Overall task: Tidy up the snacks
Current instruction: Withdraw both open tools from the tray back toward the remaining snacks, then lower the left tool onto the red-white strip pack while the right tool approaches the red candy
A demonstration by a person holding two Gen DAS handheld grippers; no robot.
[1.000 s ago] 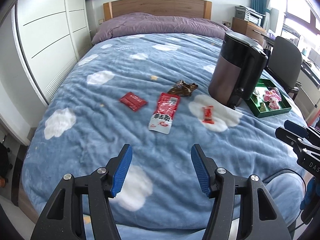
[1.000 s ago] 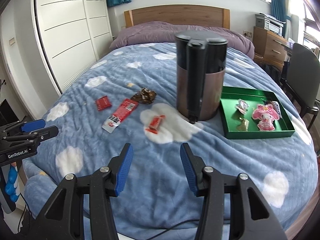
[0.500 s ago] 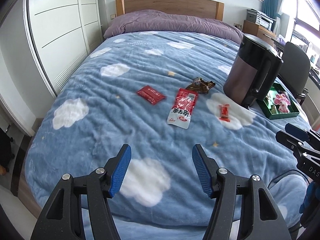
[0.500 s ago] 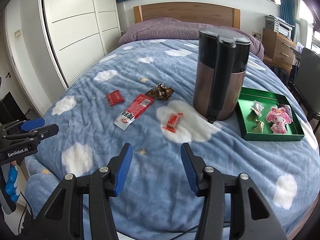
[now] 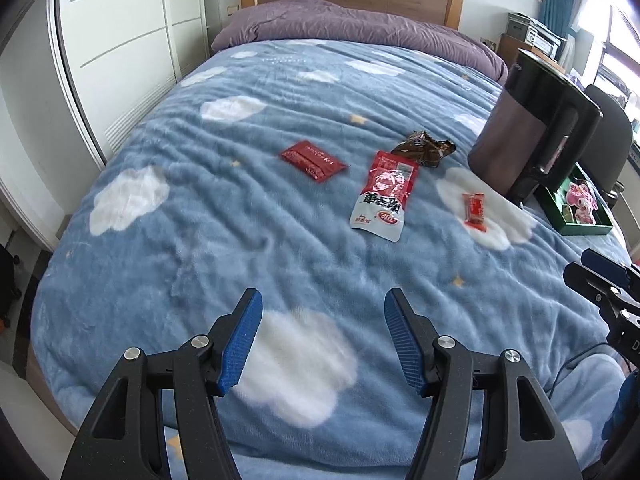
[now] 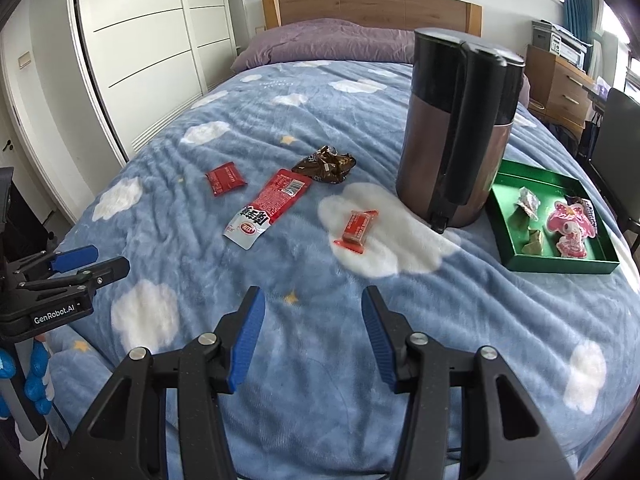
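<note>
- Left gripper [image 5: 323,312]: jaws apart with nothing between the blue pads, poised over the near end of a blue cloud-print blanket [image 5: 248,216] that covers the bed.
- Right gripper [image 6: 312,308]: jaws likewise apart and empty, over the same blanket; in its own view the left gripper shows at the left edge.
- Long red-and-white snack packet [image 5: 383,196]: flat on the blanket, ahead of the left gripper and slightly to its right; ahead and left of the right gripper [image 6: 269,208].
- Small red square sachet [image 5: 313,161]: ahead of the left gripper, left of the long packet and apart from it [image 6: 225,178].
- Crumpled brown wrapper [image 5: 425,148]: just beyond the far end of the long packet [image 6: 326,167]; whether the two touch cannot be told.
- Small orange-red wrapped candy [image 6: 359,227]: on a white cloud patch, ahead of the right gripper and the nearest snack to it; ahead and well right of the left gripper [image 5: 475,210].
- Dark electric kettle [image 6: 456,128]: upright on the blanket, ahead and right of the right gripper, just beyond the candy.
- Green tray [image 6: 560,264]: right of the kettle, just beside its base, holding a pink character packet [image 6: 570,228] and several small wrapped pieces [image 6: 527,204].
- White wardrobe [image 6: 140,52]: along the left of the bed.
</note>
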